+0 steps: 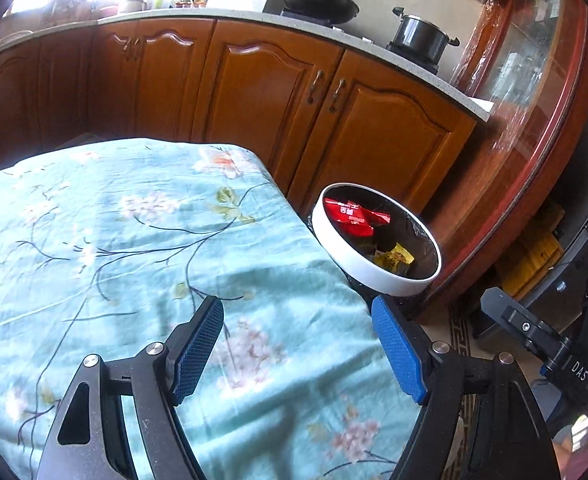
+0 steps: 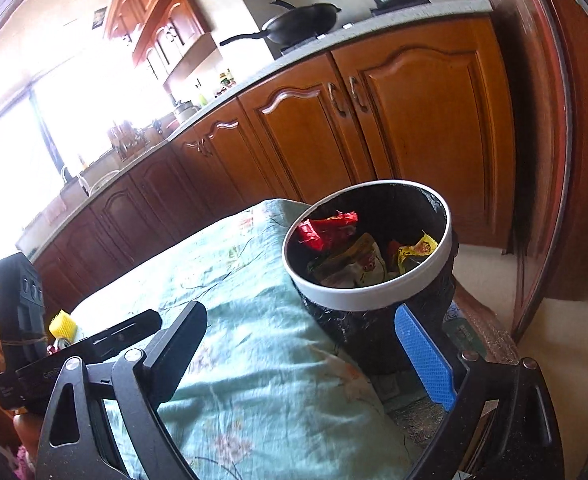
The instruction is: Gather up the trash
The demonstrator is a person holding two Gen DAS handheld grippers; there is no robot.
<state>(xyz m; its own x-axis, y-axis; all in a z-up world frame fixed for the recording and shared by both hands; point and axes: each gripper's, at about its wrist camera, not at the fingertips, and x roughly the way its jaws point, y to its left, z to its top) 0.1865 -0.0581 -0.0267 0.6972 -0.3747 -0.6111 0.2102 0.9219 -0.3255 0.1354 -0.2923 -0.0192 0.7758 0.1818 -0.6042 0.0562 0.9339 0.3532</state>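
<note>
White-rimmed round bin [image 2: 368,294], crinkled red wrapper [image 2: 326,230], floral cloth [image 1: 133,240]

There's the bin [image 1: 376,276], a round one with a white rim and a black liner, standing upright just off the corner of the cloth-covered table. Inside, a crumpled red wrapper [image 1: 350,216] lies against the far wall. A yellow wrapper [image 1: 396,258] sits lower, toward the near side, and between them, in the right wrist view, a pale printed packet [image 2: 358,264].
</note>
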